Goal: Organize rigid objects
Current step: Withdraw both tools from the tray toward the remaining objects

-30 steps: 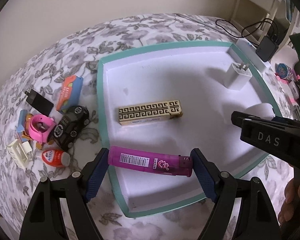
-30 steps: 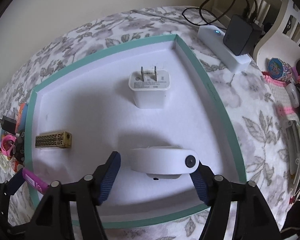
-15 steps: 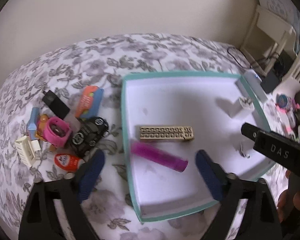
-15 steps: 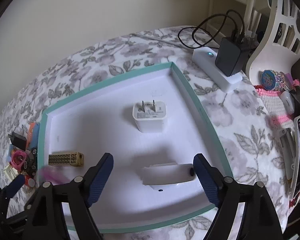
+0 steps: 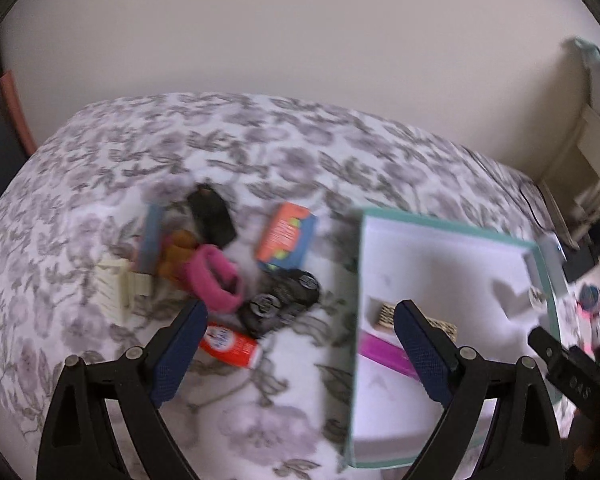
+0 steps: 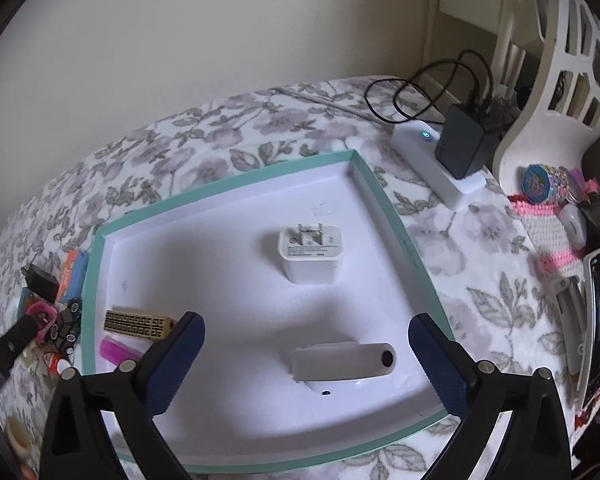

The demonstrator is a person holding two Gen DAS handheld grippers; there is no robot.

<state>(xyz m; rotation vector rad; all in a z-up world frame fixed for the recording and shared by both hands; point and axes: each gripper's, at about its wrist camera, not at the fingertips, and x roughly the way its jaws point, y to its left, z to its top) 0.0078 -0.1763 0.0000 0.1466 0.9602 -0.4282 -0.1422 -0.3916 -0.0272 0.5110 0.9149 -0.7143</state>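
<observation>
A: Left wrist view: the left gripper [image 5: 296,344] hung empty, jaws spread, over the floral cover. The loose pile lay just beyond its left finger: red tube [image 5: 231,345], black toy car [image 5: 282,298], pink band [image 5: 216,280].

B: So that hand was nearer. The tube's long axis?

A: Running left-right across the jaws.

B: Right wrist view?

A: The right gripper [image 6: 306,364] was opening, nothing pinched; the white device [image 6: 342,362] lay loose between the fingers in the tray [image 6: 398,220], lengthwise left-right.
</observation>
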